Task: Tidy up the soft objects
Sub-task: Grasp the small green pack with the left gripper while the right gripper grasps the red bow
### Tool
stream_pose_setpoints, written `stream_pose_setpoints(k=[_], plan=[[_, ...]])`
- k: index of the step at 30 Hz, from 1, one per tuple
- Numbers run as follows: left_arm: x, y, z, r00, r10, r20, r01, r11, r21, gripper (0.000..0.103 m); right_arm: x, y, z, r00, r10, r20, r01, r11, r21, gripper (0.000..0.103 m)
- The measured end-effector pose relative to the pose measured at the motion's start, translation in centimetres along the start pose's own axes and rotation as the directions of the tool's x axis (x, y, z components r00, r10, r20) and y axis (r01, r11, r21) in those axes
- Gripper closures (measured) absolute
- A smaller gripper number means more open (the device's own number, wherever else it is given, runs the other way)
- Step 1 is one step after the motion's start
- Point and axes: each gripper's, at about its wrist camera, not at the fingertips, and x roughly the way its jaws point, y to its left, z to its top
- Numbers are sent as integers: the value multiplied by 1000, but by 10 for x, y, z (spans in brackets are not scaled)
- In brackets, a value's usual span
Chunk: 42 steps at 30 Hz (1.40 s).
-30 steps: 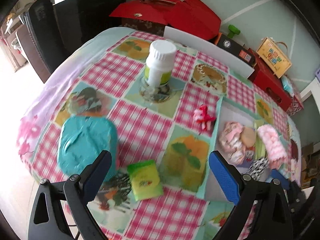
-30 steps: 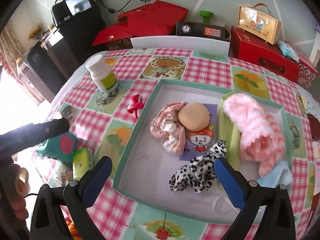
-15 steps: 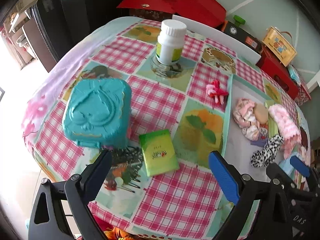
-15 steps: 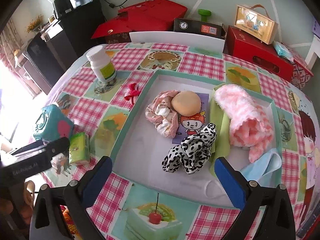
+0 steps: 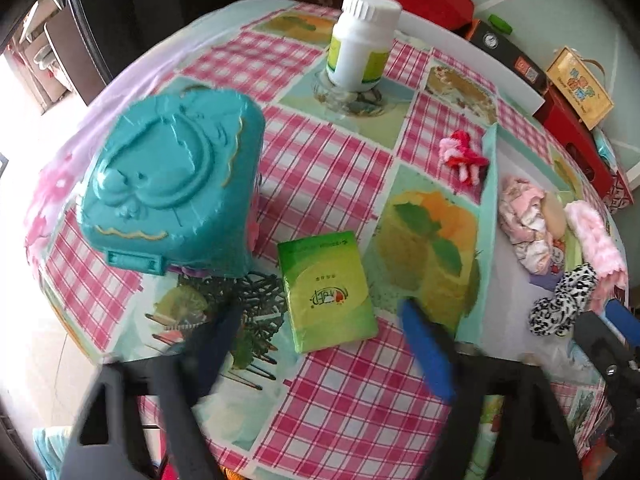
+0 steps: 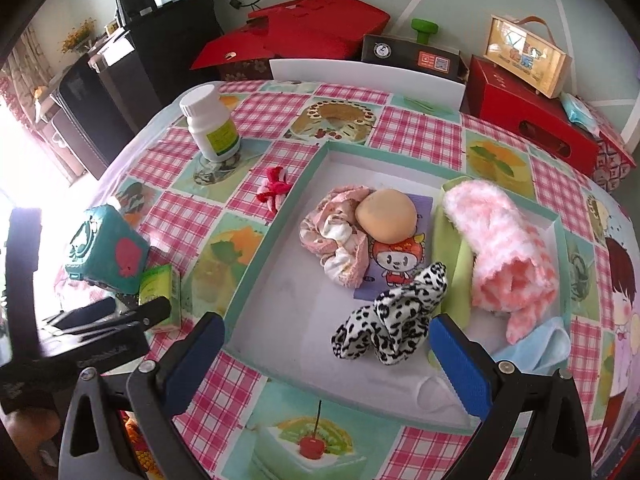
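The left gripper (image 5: 324, 344) points down at the table, and its blue ribbed jaws, blurred, have just been closing; the green tissue pack (image 5: 327, 290) lies flat just ahead of them, the pads stand on both sides near its lower end and do not press it. This pack is a soft rectangle in shiny plastic wrap. At 10 o'clock from it stands a teal plastic box (image 5: 172, 184) with a raised moulded lid. At 12 o'clock is a white round bottle (image 5: 362, 42), and at 2 o'clock a small red and pink yarn bow (image 5: 462, 156) on the checked tablecloth (image 5: 328, 184). The right gripper (image 6: 324, 354) hangs open and empty over the shallow tray (image 6: 256, 264), where a spotted fuzzy cloth (image 6: 394, 320), a fluffy pink sock (image 6: 504, 248) and a smooth tan ball (image 6: 386, 216) lie together.
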Motion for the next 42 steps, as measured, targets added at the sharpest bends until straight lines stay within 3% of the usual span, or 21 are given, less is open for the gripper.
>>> stream_pose_setpoints(k=[4, 7, 23, 32, 42], plan=[[15, 1, -1, 999, -10, -33, 9, 1000, -15, 37, 7, 1, 4, 1000, 7, -12, -7, 1000, -4, 0], [17, -2, -1, 1000, 11, -11, -11, 1000, -1, 52, 11, 1, 6, 1000, 4, -20, -4, 1000, -9, 0], [22, -21, 11, 997, -81, 0, 81, 996, 39, 53, 12, 3, 35, 1000, -8, 8, 8, 999, -48, 0], [15, -35, 29, 988, -150, 19, 148, 986, 77, 53, 14, 6, 63, 999, -32, 20, 34, 994, -106, 14], [-9, -30, 83, 972, -218, 90, 215, 976, 46, 53, 30, 26, 91, 1000, -26, 0, 25, 979, -202, 26]])
